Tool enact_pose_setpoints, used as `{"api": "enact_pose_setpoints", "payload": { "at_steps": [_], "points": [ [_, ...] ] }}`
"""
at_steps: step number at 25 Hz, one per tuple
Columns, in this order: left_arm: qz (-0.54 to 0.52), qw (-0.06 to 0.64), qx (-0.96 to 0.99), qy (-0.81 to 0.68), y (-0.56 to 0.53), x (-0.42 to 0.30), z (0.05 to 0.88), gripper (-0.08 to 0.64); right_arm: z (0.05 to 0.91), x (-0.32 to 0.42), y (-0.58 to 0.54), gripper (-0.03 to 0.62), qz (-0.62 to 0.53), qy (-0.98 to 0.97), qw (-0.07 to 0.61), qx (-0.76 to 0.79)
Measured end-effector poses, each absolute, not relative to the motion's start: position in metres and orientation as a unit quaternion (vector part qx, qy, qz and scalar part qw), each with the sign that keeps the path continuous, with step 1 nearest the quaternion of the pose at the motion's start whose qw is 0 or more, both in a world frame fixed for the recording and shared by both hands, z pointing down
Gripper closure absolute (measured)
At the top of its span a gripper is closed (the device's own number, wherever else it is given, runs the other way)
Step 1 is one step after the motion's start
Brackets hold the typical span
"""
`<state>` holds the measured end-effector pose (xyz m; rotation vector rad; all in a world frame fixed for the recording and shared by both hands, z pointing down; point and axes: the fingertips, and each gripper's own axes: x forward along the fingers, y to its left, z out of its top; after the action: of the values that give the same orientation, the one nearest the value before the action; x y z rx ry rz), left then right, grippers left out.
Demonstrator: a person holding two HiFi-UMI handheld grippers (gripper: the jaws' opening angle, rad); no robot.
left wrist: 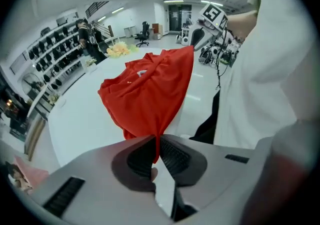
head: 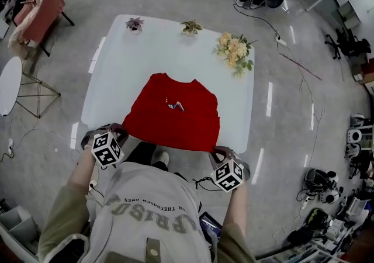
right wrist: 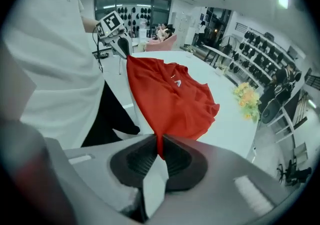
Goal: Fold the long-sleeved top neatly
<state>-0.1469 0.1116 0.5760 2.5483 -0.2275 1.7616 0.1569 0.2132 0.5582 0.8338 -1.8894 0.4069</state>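
Observation:
The red long-sleeved top [head: 175, 113] lies on the white table [head: 134, 51], its hem at the near edge and its neck pointing away. My left gripper [head: 121, 134] is shut on the near left hem corner, and in the left gripper view red cloth [left wrist: 150, 94] runs down into the pinched pads [left wrist: 172, 156]. My right gripper [head: 218, 152] is shut on the near right hem corner. In the right gripper view the cloth [right wrist: 170, 99] hangs taut into the closed pads [right wrist: 175, 159]. Both corners are lifted slightly off the table. The sleeves are hidden under the body.
Two small potted plants [head: 135, 23] [head: 190, 26] and a yellow flower bouquet [head: 235, 51] stand along the table's far edge. A pink chair [head: 44, 4] and a round white side table [head: 9, 83] are at the left. Cables and gear litter the floor at the right.

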Motion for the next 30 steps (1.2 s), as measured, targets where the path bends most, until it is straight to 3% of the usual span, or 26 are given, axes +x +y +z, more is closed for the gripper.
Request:
{"api": "enact_pose_setpoints", "payload": {
  "at_steps": [3,8,17,27,30],
  "points": [
    [0.573,0.073,0.815,-0.032,0.135,-0.157,0.573,0.526,0.567,0.148,0.241,0.558,0.210,-0.781,0.508,0.297],
    [0.552,0.097,0.828,-0.033,0.121,-0.150,0.566,0.526,0.553,0.151,0.229,0.558,0.234,-0.786,0.481,0.309],
    [0.491,0.074,0.858,-0.130,-0.016,-0.107,0.518,0.526,0.488,0.198,0.104,0.557,0.189,-0.792,0.449,0.369],
    [0.522,0.089,0.818,-0.226,-0.140,-0.073,0.557,0.526,0.536,0.241,-0.027,0.555,0.222,-0.722,0.513,0.408],
    [0.517,0.113,0.807,-0.264,-0.156,-0.067,0.570,0.510,0.549,0.254,-0.054,0.540,0.230,-0.703,0.491,0.461]
  ]
}}
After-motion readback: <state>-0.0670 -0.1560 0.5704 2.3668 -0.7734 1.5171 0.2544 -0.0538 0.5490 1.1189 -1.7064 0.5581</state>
